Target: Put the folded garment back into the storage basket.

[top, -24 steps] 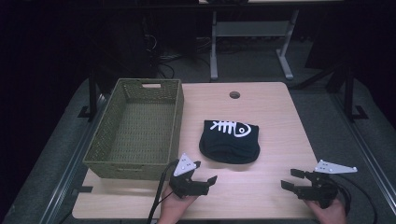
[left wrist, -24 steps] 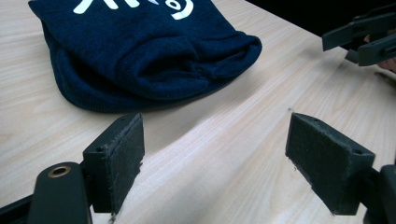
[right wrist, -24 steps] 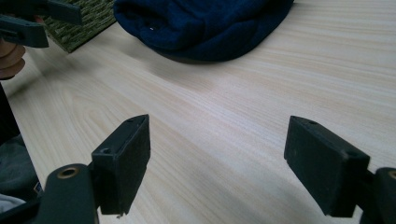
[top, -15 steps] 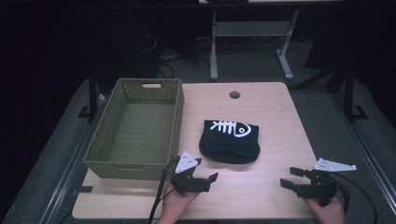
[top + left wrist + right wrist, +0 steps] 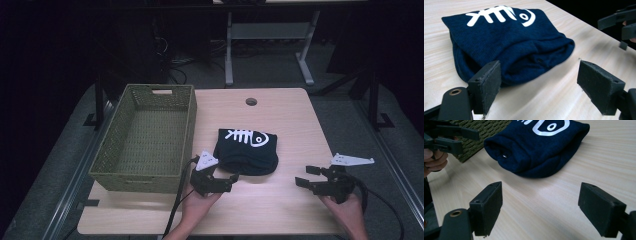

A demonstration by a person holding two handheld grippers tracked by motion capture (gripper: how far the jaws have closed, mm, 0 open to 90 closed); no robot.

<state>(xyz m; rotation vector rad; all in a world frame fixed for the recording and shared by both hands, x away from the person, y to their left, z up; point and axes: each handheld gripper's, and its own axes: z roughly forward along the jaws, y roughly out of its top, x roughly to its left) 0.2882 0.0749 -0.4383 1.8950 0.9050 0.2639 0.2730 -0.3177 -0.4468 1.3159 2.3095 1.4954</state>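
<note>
Beanie [image 5: 246, 151] folded on table [image 5: 280, 210] | basket [image 5: 145, 137] beside | left claw [image 5: 231, 179] wide | right claw [image 5: 305, 176] wide

No readable text, brand or number anywhere; sole marking is a white fish-skeleton graphic [image 5: 245, 136] printed on the folded dark navy garment [image 5: 246, 151], toward its 12 o'clock edge in high view.

forearms [image 5: 186, 227] cut off, basket [image 5: 484, 130] cropped
</note>
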